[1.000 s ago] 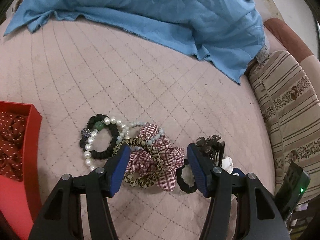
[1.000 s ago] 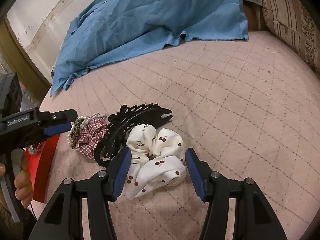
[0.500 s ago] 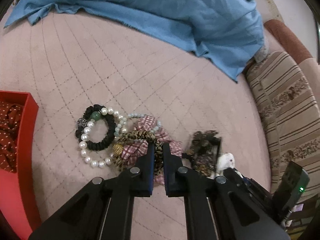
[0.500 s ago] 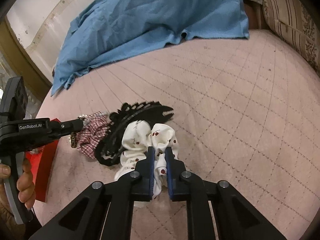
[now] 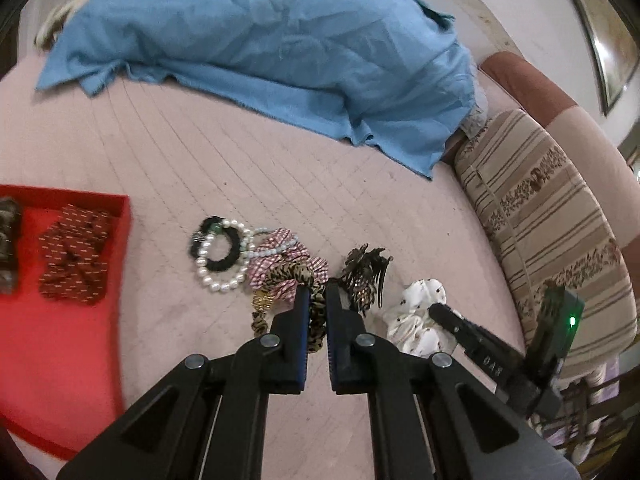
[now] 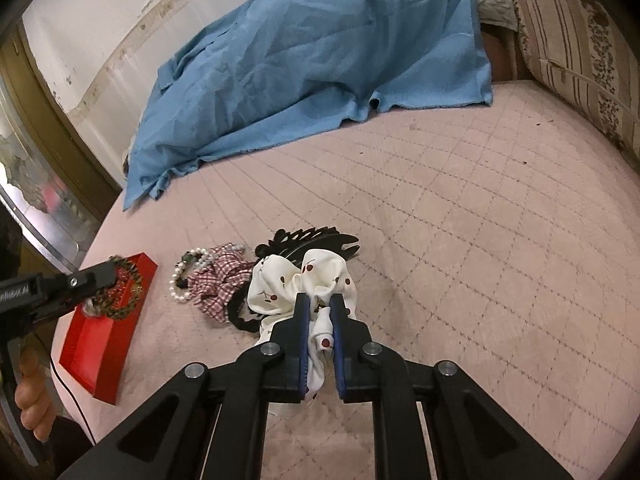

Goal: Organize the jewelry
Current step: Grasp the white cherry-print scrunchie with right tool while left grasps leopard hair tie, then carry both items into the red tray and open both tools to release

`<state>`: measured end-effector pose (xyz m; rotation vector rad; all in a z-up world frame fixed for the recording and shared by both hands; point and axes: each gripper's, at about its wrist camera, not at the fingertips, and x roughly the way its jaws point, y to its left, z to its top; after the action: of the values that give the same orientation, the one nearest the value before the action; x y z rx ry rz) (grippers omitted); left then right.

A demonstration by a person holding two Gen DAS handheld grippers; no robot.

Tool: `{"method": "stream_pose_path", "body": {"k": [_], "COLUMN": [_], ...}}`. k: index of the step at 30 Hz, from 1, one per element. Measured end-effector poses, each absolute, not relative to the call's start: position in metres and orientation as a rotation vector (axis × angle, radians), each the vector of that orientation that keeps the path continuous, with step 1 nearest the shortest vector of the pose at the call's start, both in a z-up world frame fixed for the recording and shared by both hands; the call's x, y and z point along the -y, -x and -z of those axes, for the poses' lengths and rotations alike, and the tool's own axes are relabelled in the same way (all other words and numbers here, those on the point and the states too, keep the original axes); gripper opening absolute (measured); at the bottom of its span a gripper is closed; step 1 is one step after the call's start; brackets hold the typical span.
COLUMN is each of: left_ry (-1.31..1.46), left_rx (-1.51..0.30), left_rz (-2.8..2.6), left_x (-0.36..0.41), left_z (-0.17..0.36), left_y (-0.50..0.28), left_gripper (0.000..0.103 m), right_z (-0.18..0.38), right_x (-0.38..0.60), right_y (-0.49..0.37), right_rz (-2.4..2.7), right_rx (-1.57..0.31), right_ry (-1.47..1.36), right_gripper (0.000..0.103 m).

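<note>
My left gripper (image 5: pixel 317 294) is shut on a leopard-print scrunchie (image 5: pixel 289 276) and holds it above the bed; it also shows in the right wrist view (image 6: pixel 124 290), near the red box. My right gripper (image 6: pixel 319 302) is shut on a white cherry-print scrunchie (image 6: pixel 296 276), lifted off the bed; it shows in the left wrist view (image 5: pixel 416 316). On the pink quilt lie a plaid scrunchie (image 5: pixel 280 258), pearl bracelets (image 5: pixel 218 276), a black scrunchie (image 5: pixel 218 248) and a black hair claw (image 6: pixel 316 240). A red box (image 5: pixel 52 320) holds a red dotted scrunchie (image 5: pixel 74 254).
A blue cloth (image 5: pixel 260 40) covers the far part of the bed. A striped cushion (image 5: pixel 548 232) lies along the right side. A brown decorated hair claw (image 5: pixel 362 272) lies beside the plaid scrunchie. The bed edge and a metal frame (image 6: pixel 44 216) are at the left.
Both grippers closed from open, the left on the leopard scrunchie, the right on the cherry scrunchie, and both lifted. The left one has moved toward the red box.
</note>
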<state>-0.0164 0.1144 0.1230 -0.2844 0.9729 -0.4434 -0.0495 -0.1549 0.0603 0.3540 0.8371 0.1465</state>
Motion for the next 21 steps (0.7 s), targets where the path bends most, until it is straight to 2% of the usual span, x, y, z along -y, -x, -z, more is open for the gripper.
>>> {"method": "stream_pose_path", "body": {"k": [8,21], "left_ry": [0.215,0.225], "left_rx": [-0.891,-0.847], "left_rz": [0.377,0.166], "left_x": [-0.16,-0.275], "left_z": [-0.139,-0.13], "left_y": [0.052,0.065], "left_gripper": [0.007,0.007], "right_z": [-0.061,-0.059], "right_x": [0.143,0.094], "right_y": [0.067,0.097], "right_rz": [-0.14,-0.148], "right_rx": [-0.831,-0.852], "right_ry": [-0.334,-0.236], "right_gripper": [0.011,0.011]}}
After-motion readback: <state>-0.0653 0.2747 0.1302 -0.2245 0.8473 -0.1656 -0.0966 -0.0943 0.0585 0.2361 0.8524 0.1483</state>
